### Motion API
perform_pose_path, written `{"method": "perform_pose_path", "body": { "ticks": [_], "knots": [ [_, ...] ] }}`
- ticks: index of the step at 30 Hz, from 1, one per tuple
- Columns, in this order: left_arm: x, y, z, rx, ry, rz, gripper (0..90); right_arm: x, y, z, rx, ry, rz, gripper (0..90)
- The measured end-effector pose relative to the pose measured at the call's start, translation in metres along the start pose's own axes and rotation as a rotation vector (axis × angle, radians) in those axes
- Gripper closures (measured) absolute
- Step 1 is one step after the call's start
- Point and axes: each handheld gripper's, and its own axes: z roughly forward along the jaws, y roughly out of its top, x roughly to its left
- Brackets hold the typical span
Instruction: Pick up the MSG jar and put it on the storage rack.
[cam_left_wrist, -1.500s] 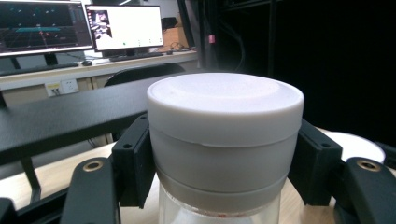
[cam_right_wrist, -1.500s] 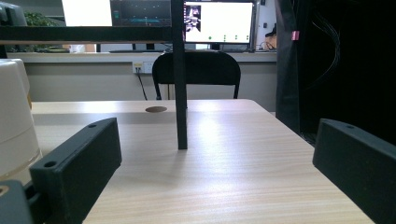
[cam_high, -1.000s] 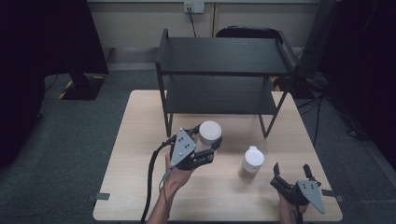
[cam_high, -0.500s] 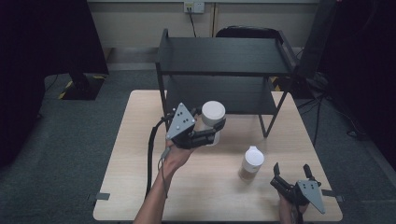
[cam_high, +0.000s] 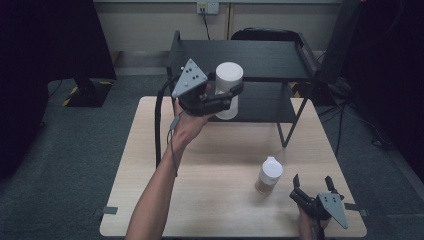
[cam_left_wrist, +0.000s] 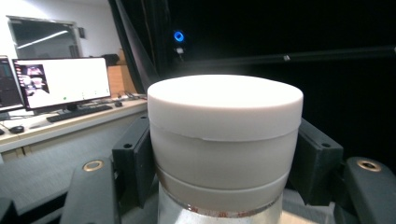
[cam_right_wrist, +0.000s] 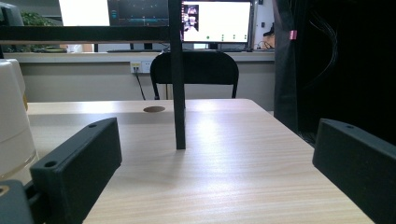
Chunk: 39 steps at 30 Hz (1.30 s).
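1. We had our left gripper (cam_high: 227, 97) pinched on the white-lidded jar (cam_high: 228, 90), the two black jaws pressed against opposite sides just under the lid, as the left gripper view showed (cam_left_wrist: 224, 154).
2. The jar hung upright in the air, in front of the black two-tier shelf (cam_high: 250, 60) and roughly level with its upper deck, well clear of the wooden table (cam_high: 210, 165).
3. We judged the jar to be rigid, its white lid a smooth hard plastic and the band below it clear. Smooth round walls like these could slip or twist in flat jaws, so a hold on the straight wall below the lid's rim, as we had it, seemed the safest place. Its weight we could not tell; it sat level in the grip.
4. Our right gripper (cam_high: 315, 192) rested near the table's front right corner with its jaws spread and nothing between them (cam_right_wrist: 219, 172).
5. A second, smaller lidded container (cam_high: 270, 175) stood on the table just beside that gripper.
6. We could read no brand, label or writing on either jar; the screens behind were too small to make out.
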Motion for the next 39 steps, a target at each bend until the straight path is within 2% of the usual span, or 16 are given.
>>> {"method": "perform_pose_path", "body": {
  "ticks": [2, 5, 7, 9, 13, 14, 15, 18, 22, 25, 27, 31, 32, 39],
  "knots": [
    [0.006, 0.008, 0.008, -0.02, 0.019, -0.03, 34.3, 0.0, 0.0, 0.0, 0.0, -0.001, 0.0, 0.0],
    [0.01, 0.015, 0.014, -0.016, 0.037, -0.033, 34.3, 0.0, 0.0, 0.0, 0.001, -0.001, 0.0, 0.0],
    [0.012, 0.025, 0.026, -0.015, 0.073, -0.029, 34.3, 0.0, 0.0, 0.0, 0.0, -0.001, 0.0, 0.0],
    [0.013, 0.028, 0.029, -0.016, 0.083, -0.033, 34.3, 0.0, 0.0, 0.0, -0.001, 0.0, -0.001, 0.0],
    [0.007, 0.035, 0.053, -0.013, 0.202, -0.03, 34.3, 0.0, 0.0, 0.0, -0.001, 0.002, 0.0, 0.0],
    [0.007, 0.035, 0.053, -0.013, 0.202, -0.03, 34.3, 0.0, 0.0, 0.0, -0.001, 0.003, 0.0, 0.0],
    [0.002, 0.035, 0.066, -0.001, 0.269, -0.026, 34.3, 0.0, 0.0, 0.0, -0.001, 0.003, 0.0, 0.0],
    [-0.006, 0.033, 0.085, 0.021, 0.361, -0.01, 34.3, 0.0, 0.0, 0.0, 0.0, 0.002, 0.002, 0.0],
    [-0.012, 0.028, 0.098, -0.002, 0.432, -0.028, 34.3, -0.001, 0.0, 0.0, -0.003, 0.004, 0.0, 0.0],
    [-0.015, 0.024, 0.103, -0.014, 0.464, -0.042, 34.3, -0.001, 0.0, 0.0, -0.001, 0.004, 0.002, 0.0],
    [-0.015, 0.023, 0.104, -0.019, 0.467, -0.046, 34.3, -0.001, 0.0, 0.0, -0.002, 0.005, 0.001, 0.0],
    [-0.021, 0.027, 0.11, 0.0, 0.494, -0.039, 34.2, -0.001, 0.0, 0.0, -0.003, 0.008, -0.001, 0.0],
    [-0.027, 0.028, 0.113, 0.006, 0.517, -0.041, 34.2, -0.001, 0.0, 0.0, -0.002, 0.006, 0.001, 0.0],
    [-0.024, 0.028, 0.113, 0.015, 0.512, -0.027, 34.1, 0.0, 0.0, 0.0, 0.0, 0.003, 0.002, 0.0]
  ]
}}
